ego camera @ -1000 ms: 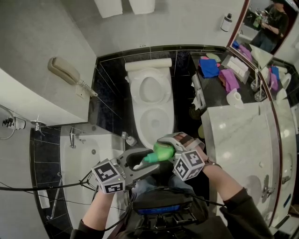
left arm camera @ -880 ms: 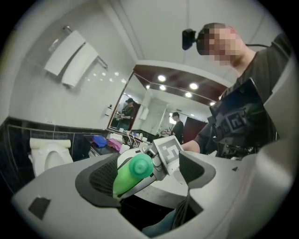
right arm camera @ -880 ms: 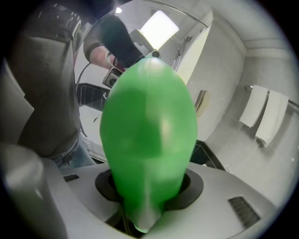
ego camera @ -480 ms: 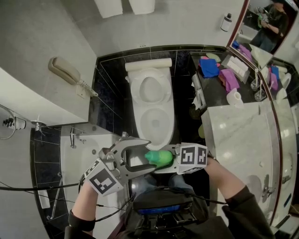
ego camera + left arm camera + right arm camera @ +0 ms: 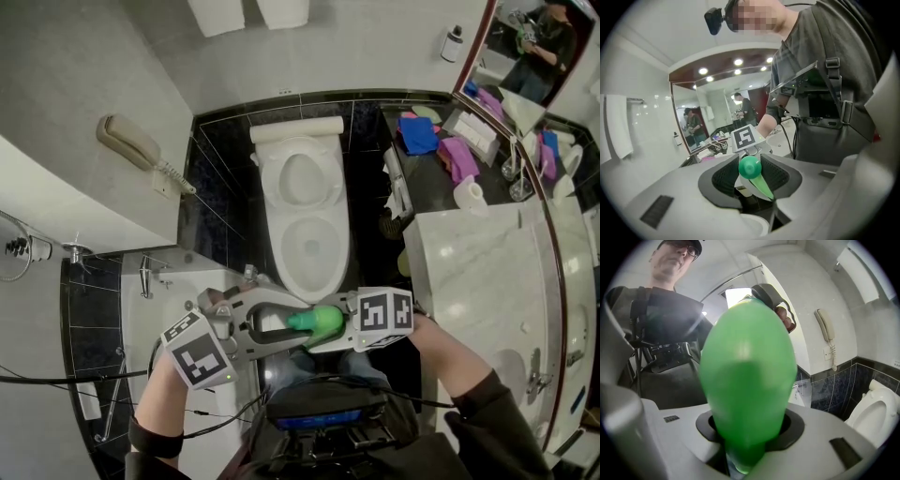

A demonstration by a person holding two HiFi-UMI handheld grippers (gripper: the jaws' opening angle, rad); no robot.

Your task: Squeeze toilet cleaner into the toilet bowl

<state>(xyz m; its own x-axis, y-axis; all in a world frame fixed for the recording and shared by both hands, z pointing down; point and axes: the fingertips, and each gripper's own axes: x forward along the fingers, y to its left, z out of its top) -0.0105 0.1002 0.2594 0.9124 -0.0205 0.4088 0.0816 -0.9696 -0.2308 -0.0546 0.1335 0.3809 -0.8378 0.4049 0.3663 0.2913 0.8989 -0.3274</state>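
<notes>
Looking like the uncapping step: gripping the green plastic toilet cleaner bottle [image 5: 747, 371] with the right tool [image 5: 749, 437], pinching its green cap [image 5: 749, 166] in the left tool [image 5: 751, 178] after just closing on it. Holding it just short of the white toilet bowl [image 5: 279, 246]; next probably twist the cap off, then tip over the rim. Can't read any label.
</notes>
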